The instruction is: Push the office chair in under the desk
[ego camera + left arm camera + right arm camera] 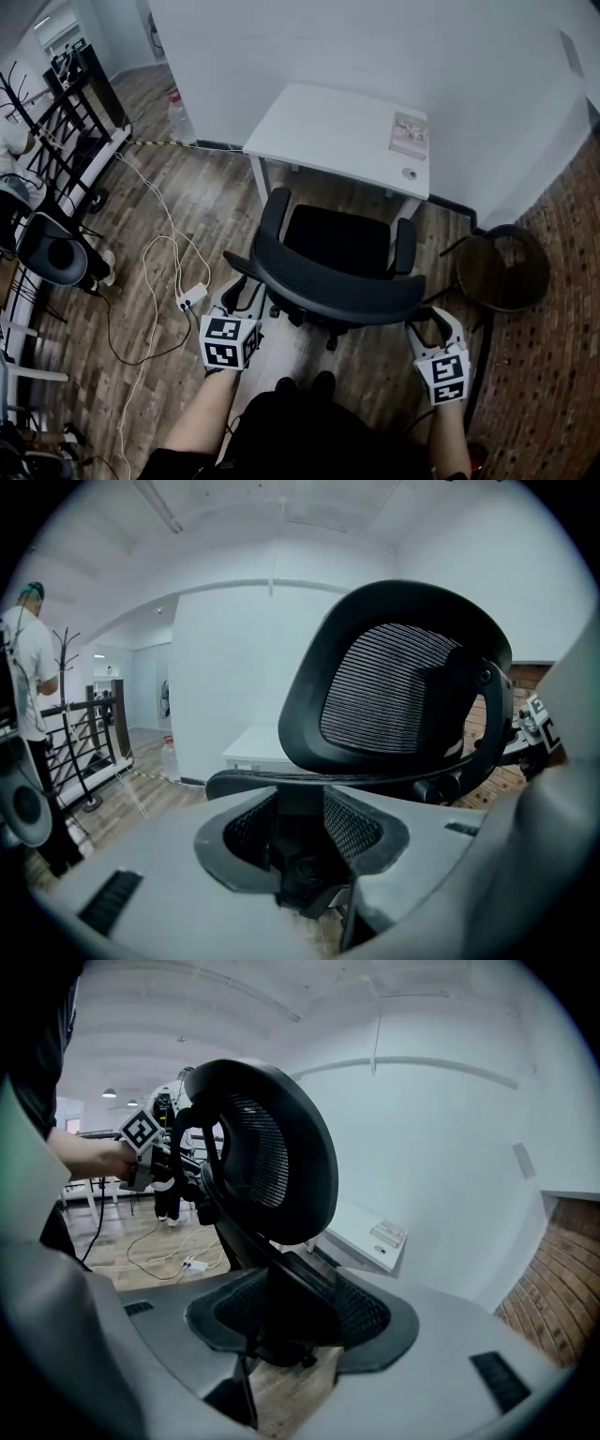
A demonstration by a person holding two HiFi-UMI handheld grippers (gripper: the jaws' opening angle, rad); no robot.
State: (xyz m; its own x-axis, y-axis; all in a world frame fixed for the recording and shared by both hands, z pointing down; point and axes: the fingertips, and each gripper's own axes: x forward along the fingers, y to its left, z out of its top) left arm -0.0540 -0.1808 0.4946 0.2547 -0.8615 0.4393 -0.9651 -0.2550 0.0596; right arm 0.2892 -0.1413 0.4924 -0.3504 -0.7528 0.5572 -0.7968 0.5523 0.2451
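A black mesh office chair [337,242] stands on the wood floor, its seat facing the white desk [342,136] by the wall. Its curved backrest [328,283] is nearest me. My left gripper [239,292] is shut on the backrest's left end. In the left gripper view the dark frame sits clamped between the pads of that gripper [300,846], with the mesh back [403,696] above it. My right gripper [429,323] is at the backrest's right end. There the frame runs between the jaws of the right gripper [291,1321], which stand wide around it.
A round dark side table [502,267] stands right of the chair on brick-patterned flooring. A power strip with cables [192,297] lies on the floor at the left. Further left are black racks [75,122] and another chair [52,253]. A person [28,667] stands at the far left.
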